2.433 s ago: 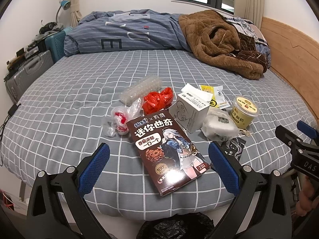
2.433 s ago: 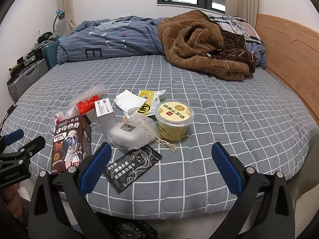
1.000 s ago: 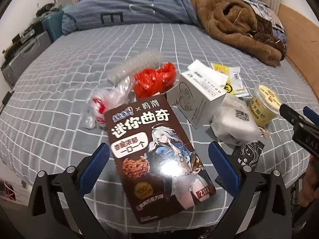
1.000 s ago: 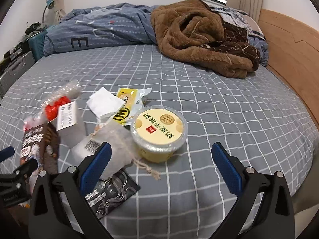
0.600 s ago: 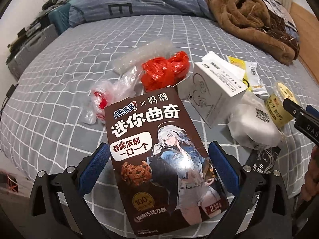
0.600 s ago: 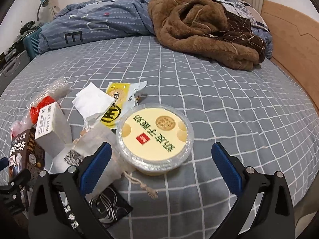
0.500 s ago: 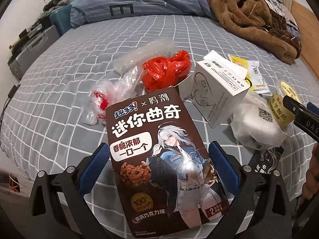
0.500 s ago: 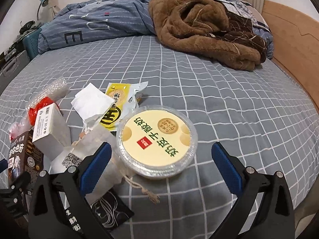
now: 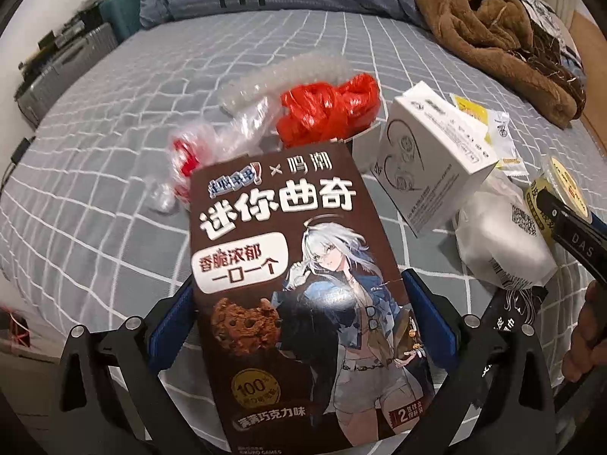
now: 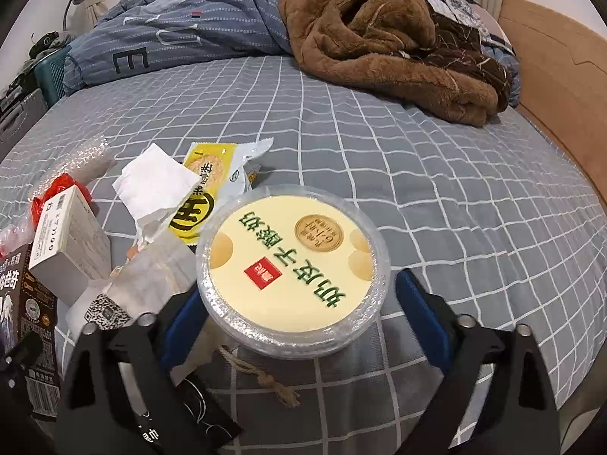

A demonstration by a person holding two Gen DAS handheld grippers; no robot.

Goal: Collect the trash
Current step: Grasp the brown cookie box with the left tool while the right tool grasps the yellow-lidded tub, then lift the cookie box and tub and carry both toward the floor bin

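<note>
A brown cookie box [image 9: 288, 265] lies flat on the grey checked bed [image 9: 114, 121]. My left gripper [image 9: 296, 284] is open and straddles the box, its blue pads [image 9: 170, 326] at the long edges. A yellow-lidded pudding cup [image 10: 292, 265] stands between the fingers of my right gripper [image 10: 297, 288], whose jaws are closing. A small gap still shows at the right pad [image 10: 421, 311]. Around them lie a red plastic bag [image 9: 330, 106], bubble wrap [image 9: 288, 76], a white carton [image 9: 432, 159], a white pouch [image 9: 500, 242], a black sachet [image 9: 512, 311] and a yellow wrapper [image 10: 212, 182].
A brown fleece blanket [image 10: 379, 38] and a blue duvet [image 10: 170, 38] are heaped at the far end of the bed. The wooden headboard [image 10: 550, 57] runs along the right. Suitcases [image 9: 64, 64] stand left of the bed. A person's hand [image 9: 584, 341] shows at the right edge.
Both grippers have come down closer to the trash. The cookie box now sits between the left fingers, the cup between the right ones, and the right jaws have narrowed.
</note>
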